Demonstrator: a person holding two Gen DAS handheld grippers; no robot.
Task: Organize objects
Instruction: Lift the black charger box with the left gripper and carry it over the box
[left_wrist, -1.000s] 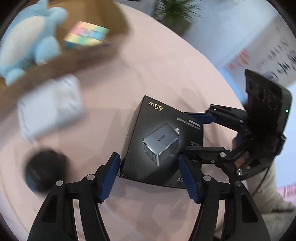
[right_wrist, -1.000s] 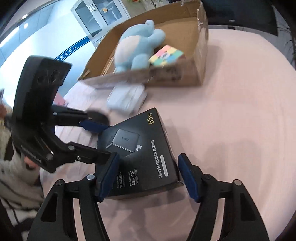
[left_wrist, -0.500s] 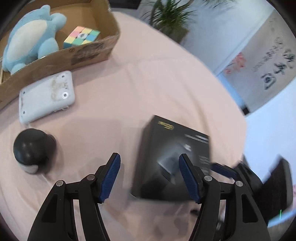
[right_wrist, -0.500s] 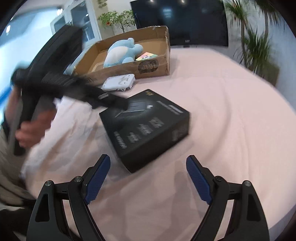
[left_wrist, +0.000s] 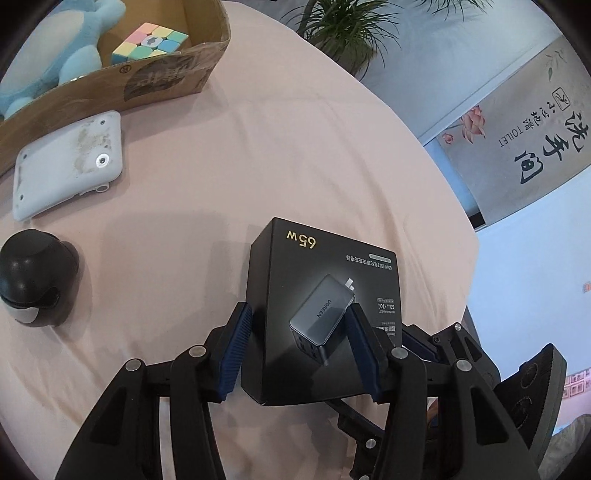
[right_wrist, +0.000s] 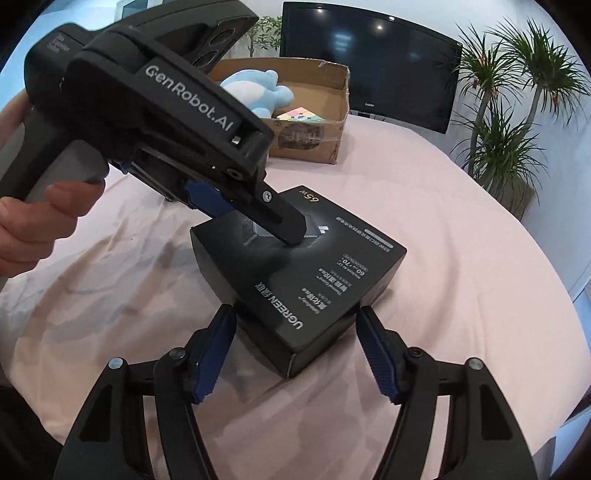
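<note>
R gripper (right_wrist: 294, 314): fingers apart, just been closing; near corner of black charger box (right_wrist: 332, 266) sits between them, pads clear. L gripper (left_wrist: 299, 311): just been closing astride box; we cannot tell if pads bite. Box lies on pink cloth (right_wrist: 461, 258), short of cardboard carton (right_wrist: 310, 142). Long axis and 65W end point toward carton. Matte black, grey charger pic, white txt.
</note>
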